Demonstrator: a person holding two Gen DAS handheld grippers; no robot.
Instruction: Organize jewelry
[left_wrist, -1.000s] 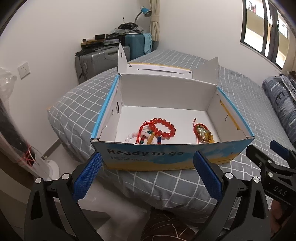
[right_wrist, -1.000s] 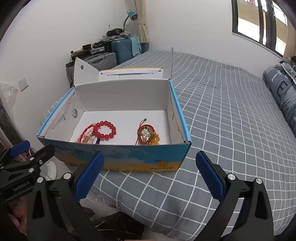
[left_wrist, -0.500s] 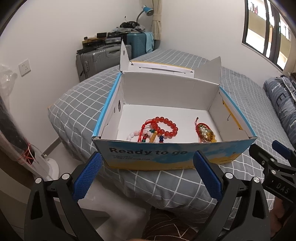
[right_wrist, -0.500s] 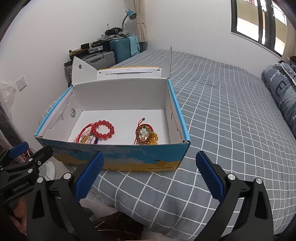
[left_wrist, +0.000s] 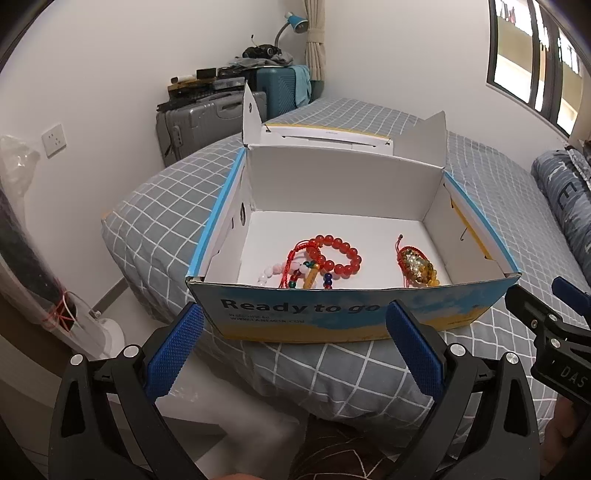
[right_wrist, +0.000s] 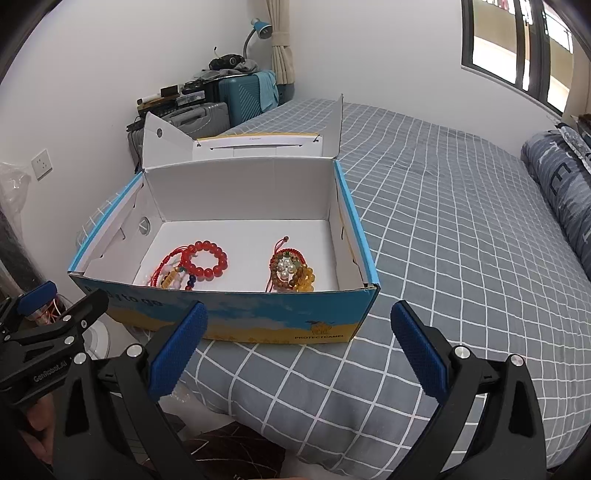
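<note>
Even daylight from the window (right_wrist: 517, 40), soft shadows, sharp focus, fisheye bending, dark vignetted corners

Ahead of both claws, an open cardboard box (left_wrist: 343, 317) sits on the bed (right_wrist: 443, 258); inside, a beaded bracelet (left_wrist: 338, 254) lies left of a charm bracelet cluster (left_wrist: 417, 266).

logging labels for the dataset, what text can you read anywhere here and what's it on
"Ready to go": front of the blue and yellow cardboard box.
"PROTECTCAMEL": same box front, under a small yellow logo.
"DAS": black body of the right tongs.
"GenRobot.AI", roughly: black body of the left tongs.
Small line under "Ready to go": too blurred to read.
</note>
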